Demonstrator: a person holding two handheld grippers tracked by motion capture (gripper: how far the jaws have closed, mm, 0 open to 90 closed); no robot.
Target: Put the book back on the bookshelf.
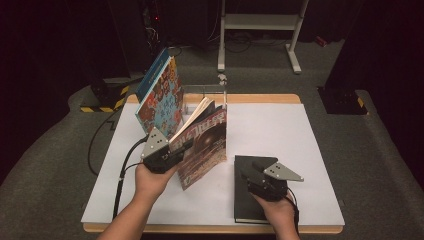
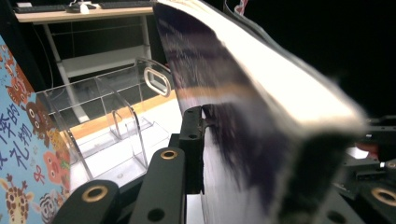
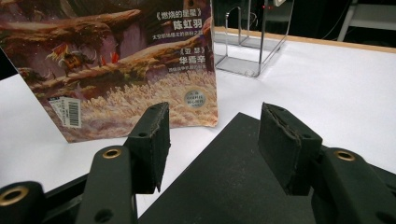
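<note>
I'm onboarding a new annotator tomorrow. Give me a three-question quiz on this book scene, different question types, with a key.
1. True or false: the left gripper is shut on the brown-covered book, which stands on edge on the white table.
2. Multiple choice: the right gripper hovers with open jaws over
A. the clear acrylic rack
B. the flat black book
C. the blue patterned book
3. Fill in: the blue patterned book leans to the ____ of the brown-covered book in the high view.

Key: 1 true; 2 B; 3 left.
</note>
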